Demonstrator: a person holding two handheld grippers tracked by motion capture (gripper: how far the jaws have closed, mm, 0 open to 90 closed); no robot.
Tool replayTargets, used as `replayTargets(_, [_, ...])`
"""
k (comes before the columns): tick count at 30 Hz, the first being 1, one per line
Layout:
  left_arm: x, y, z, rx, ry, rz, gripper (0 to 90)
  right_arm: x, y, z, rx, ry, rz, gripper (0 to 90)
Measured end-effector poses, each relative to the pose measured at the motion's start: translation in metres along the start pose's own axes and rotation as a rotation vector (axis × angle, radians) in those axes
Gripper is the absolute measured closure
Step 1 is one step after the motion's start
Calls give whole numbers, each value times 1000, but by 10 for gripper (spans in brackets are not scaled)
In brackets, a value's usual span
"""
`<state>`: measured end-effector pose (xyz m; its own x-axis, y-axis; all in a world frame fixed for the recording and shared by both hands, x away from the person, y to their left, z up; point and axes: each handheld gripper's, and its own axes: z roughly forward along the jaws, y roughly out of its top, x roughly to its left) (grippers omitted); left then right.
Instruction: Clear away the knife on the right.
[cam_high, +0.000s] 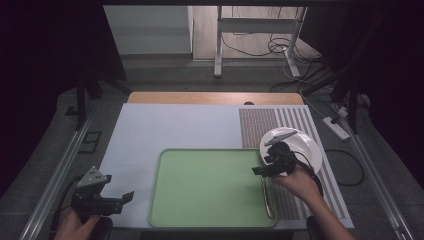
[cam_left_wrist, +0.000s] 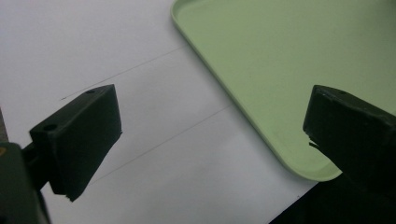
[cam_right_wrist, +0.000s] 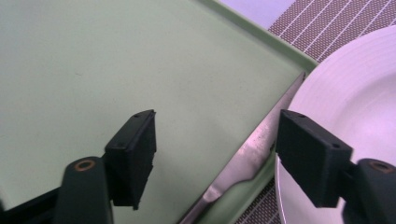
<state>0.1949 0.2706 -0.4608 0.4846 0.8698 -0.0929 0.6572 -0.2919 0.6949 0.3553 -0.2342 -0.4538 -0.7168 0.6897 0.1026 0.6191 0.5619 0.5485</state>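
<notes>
Hovering just above the green tray (cam_high: 210, 187), the right gripper (cam_right_wrist: 215, 140) has its jaws apart and empty, and the table knife (cam_right_wrist: 254, 151) lies free below them along the tray's right rim, blade reaching toward the white plate (cam_high: 307, 150) on the striped placemat (cam_high: 260, 125). It looks like a place setting being laid out. Off to the tray's left, the left gripper (cam_left_wrist: 210, 135) waits over the white table (cam_left_wrist: 93, 46), jaws wide apart and holding nothing, seemingly kept clear.

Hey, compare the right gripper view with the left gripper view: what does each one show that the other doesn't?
Right gripper view: a silver metal knife along the tray's edge, a round white plate, a brown striped placemat, and the right tool, open with nothing between its jaws.
Left gripper view: the left tool, open over the bare white table surface.
Both: the flat green plastic tray.
</notes>
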Motion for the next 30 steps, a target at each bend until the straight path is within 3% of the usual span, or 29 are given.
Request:
replayTargets(13, [0, 0, 0, 1, 1, -1, 45, -2, -14, -8, -59, -78, -14, 105])
replayTargets(18, [0, 0, 0, 1, 1, -1, 45, -3, -20, -8, -65, -69, -14, 27])
replayTargets(30, [0, 0, 0, 1, 1, -2, 45, 2, -33, -15, -79, -111, -23, 6])
